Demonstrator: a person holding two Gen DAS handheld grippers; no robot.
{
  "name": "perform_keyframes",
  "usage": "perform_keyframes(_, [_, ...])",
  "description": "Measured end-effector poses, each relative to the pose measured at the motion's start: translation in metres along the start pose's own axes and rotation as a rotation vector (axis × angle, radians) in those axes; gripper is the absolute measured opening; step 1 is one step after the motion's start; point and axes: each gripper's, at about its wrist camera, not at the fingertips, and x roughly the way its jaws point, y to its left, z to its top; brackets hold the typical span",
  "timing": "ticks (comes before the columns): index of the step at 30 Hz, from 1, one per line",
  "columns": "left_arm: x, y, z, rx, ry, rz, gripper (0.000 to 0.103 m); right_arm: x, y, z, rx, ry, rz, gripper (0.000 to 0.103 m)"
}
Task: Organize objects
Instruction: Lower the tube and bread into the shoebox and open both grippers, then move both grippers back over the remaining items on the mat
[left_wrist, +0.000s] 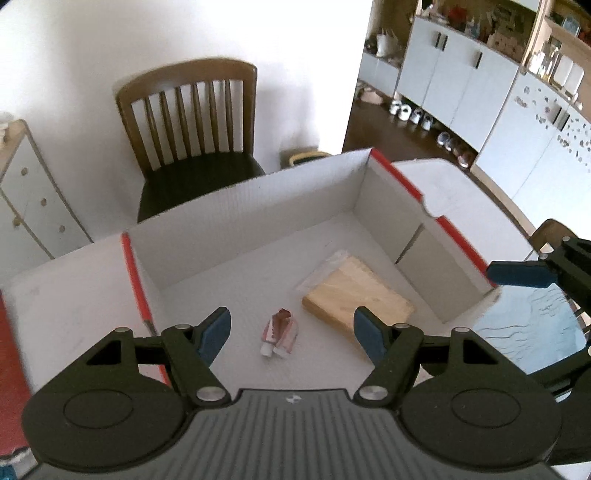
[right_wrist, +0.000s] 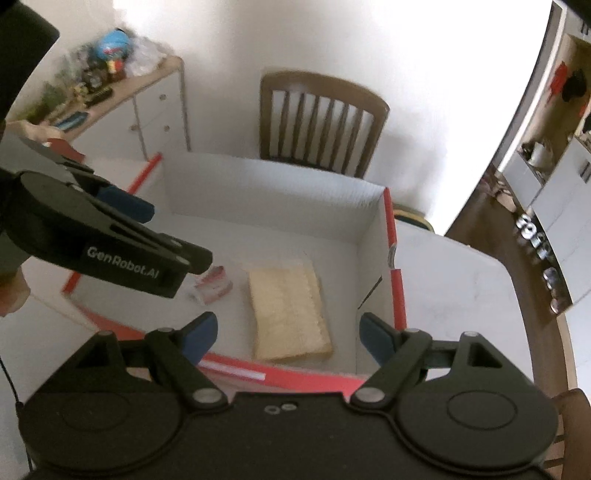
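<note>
- A white tabletop (left_wrist: 436, 177) before a wooden chair (left_wrist: 192, 122) carries an open box (left_wrist: 258, 206).
- Both the left gripper (left_wrist: 291, 334) and right gripper (right_wrist: 286, 338) are held wide open, empty.
- A crumpled tube (left_wrist: 279, 332) lies between the left fingers; a wooden block (left_wrist: 354, 295) sits just right.
- Fingers should be lifted clear of the walls.
- Only the right view shows the cluttered cabinet (right_wrist: 147, 107).

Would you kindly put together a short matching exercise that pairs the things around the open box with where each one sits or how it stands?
Things:
1. wooden block
2. small red-and-white tube
3. wooden chair
4. left gripper

Places or states:
A. behind the box, by the wall
B. jaws open, nothing between them
C. on the box floor, partly over a clear plastic bag
D. on the box floor, beside the block

Pairs: 1-C, 2-D, 3-A, 4-B
</note>
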Motion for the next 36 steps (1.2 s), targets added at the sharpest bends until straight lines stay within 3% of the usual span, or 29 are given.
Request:
perform_keyframes(18, [-0.091, -0.059, -0.05, 0.005, -0.094, 0.021, 0.073, -0.091, -0.015, -0.047, -0.01, -0.135, 0.075, 0.086])
perform_keyframes(36, [-0.149, -0.095, -0.112, 0.019, -0.185, 0.045, 0.073, -0.141, -0.012, -0.1, -0.031, -0.22, 0.106, 0.087])
